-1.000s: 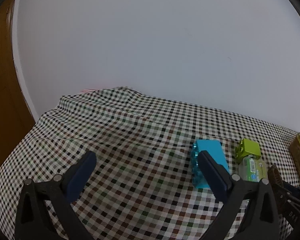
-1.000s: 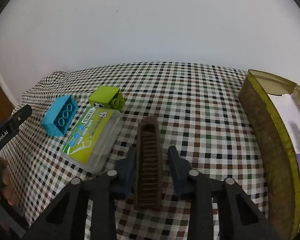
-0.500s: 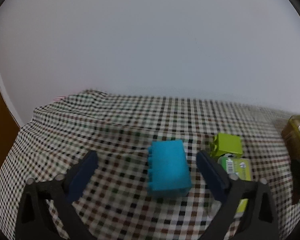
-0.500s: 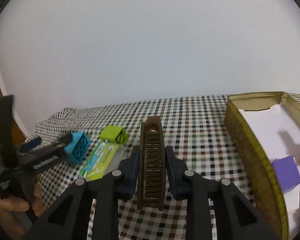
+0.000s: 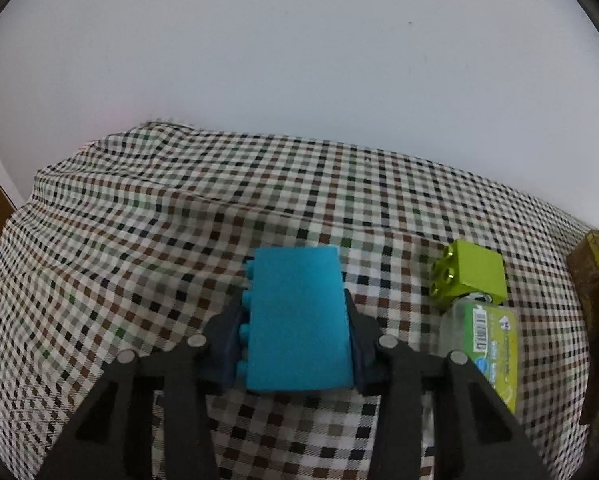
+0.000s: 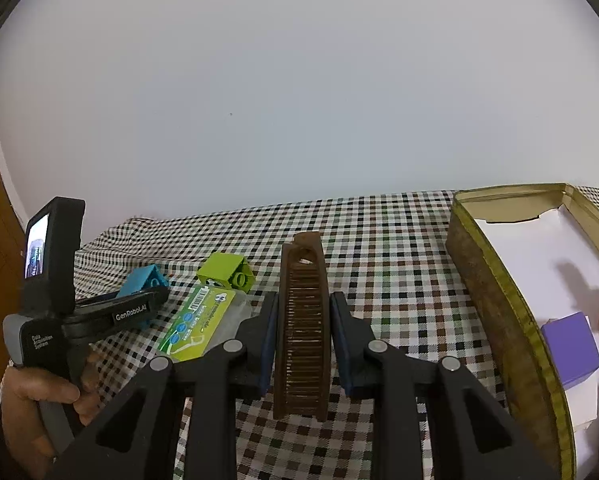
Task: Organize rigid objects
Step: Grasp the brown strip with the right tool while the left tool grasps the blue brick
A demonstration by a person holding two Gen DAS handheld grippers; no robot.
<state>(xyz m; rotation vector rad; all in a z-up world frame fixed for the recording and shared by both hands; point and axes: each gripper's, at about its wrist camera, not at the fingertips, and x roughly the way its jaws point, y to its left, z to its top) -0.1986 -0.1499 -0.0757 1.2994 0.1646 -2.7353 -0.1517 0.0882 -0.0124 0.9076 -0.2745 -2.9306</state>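
Your left gripper (image 5: 295,336) has swung over from bare cloth to the blue building brick (image 5: 297,320), and its jaws have just been closing: the dark pads now press both long sides of the brick, studs facing left, on the checked tablecloth (image 5: 139,248). Your right gripper (image 6: 302,332) has lifted; it is clamped narrow on the brown ribbed comb-like piece (image 6: 303,336), which stands up between the pads with its arched tip pointing away from you.

On the left gripper's body, seen from the right wrist, white lettering reads "GenRoboLAI"; smaller print on the grey handle is too fine to read. Your hand (image 6: 31,396) wraps that handle.

Just right of the blue brick lies a lime-green brick (image 5: 469,272), glossy, with round sockets showing. Touching it is a clear plastic case (image 5: 487,348) with a green label bearing a barcode and blue circles; the words are illegible. At the right stands an open olive-gold box (image 6: 499,308), white-lined, holding a purple block (image 6: 571,348).
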